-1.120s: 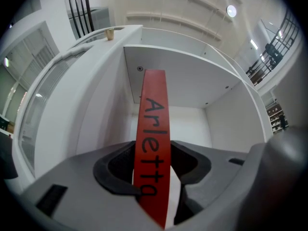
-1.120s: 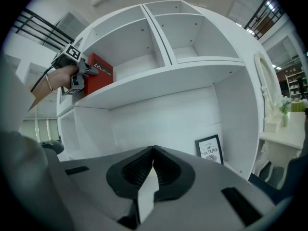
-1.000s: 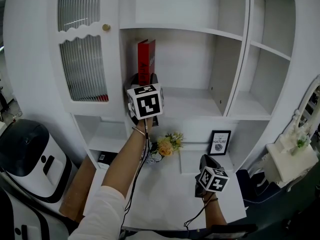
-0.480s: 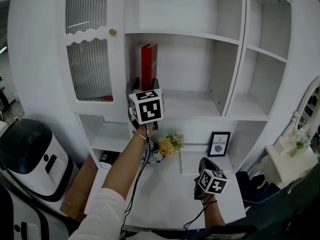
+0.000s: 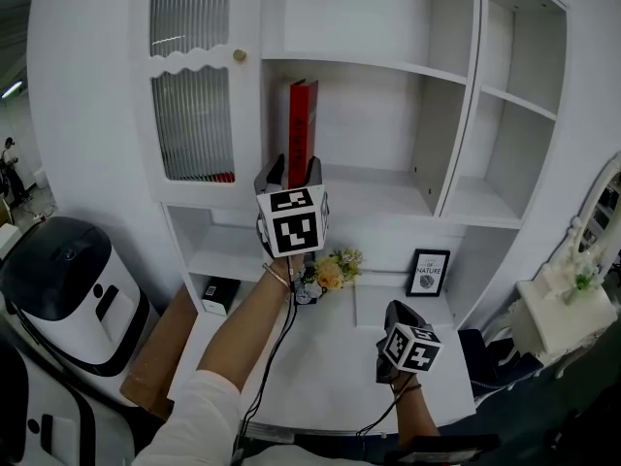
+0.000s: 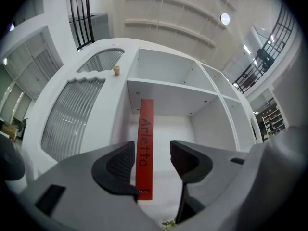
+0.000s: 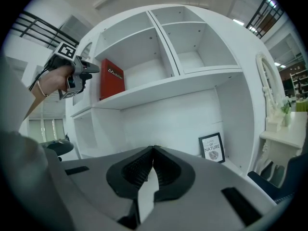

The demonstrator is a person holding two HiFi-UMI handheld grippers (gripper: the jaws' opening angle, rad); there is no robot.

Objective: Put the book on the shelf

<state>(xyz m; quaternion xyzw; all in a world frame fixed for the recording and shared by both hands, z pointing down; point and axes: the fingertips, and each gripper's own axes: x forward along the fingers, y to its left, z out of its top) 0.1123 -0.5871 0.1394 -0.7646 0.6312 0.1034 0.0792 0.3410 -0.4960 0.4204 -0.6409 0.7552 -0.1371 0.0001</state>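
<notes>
Left gripper [image 5: 292, 166]: I am holding its jaws, just opened, apart and off the upright book [image 5: 303, 115] standing dead ahead; right gripper [image 7: 153, 153] pressed together, lying farther off.

Middle shelf bay [image 5: 378, 197]: red book [image 5: 303, 129] upright by the left wall, the only obstacle in it. From the book toward 3 o'clock the board is bare, open up to the vertical divider [image 5: 454, 105]. 12 o'clock is capped by the upper shelf [image 5: 388, 66]. At the book's 9 o'clock the ribbed-glass door [image 5: 192, 115] is closed, no pass. Desk [image 5: 320, 377] below is open mid-surface. Flowers [image 5: 332, 272] and framed print [image 5: 427, 273] block its back edge at 12 o'clock. Right bays [image 5: 505, 197] free.
</notes>
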